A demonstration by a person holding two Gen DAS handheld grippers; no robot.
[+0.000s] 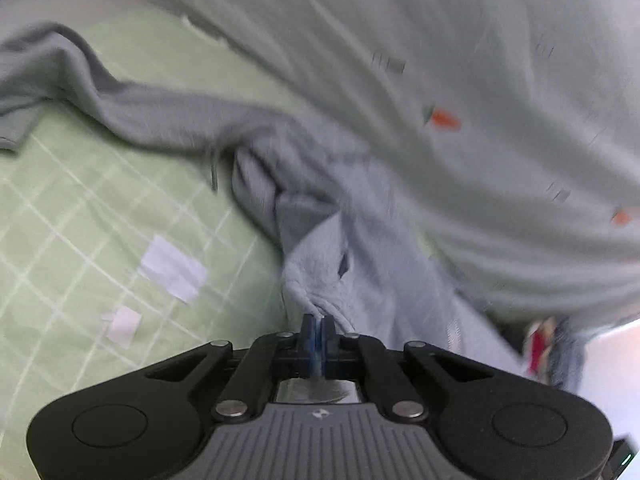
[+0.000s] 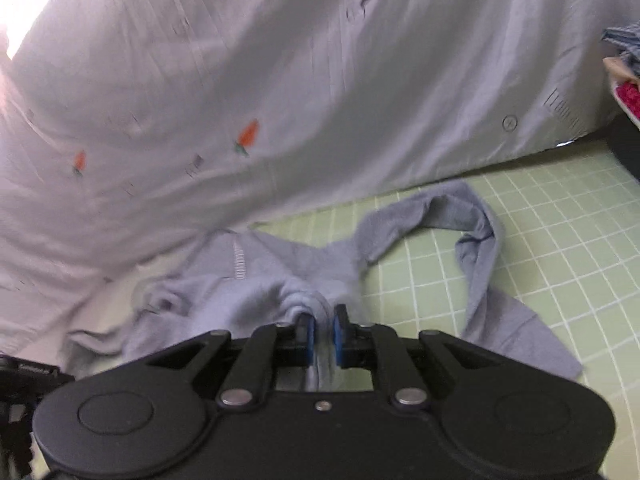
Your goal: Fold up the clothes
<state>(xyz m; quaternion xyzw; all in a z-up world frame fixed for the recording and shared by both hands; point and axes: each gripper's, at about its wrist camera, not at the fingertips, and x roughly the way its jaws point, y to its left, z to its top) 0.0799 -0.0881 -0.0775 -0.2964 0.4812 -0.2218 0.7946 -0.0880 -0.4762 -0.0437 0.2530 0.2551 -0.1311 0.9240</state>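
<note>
A: Sweatshirt, grey, lies bunched on green checked sheet, near white duvet. Jaws?
B: 2 grippers, left gripper and right gripper, both clamp its fabric. Soft, light, floppy; grip hem or shoulders.

Soft fleecy grey garment; smooth checked green sheet; matt black plastic gripper.

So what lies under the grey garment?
Under the grey garment lies a green checked sheet. Both tools, left and right, pinch the garment. What is beneath its bunched middle is covered.
</note>
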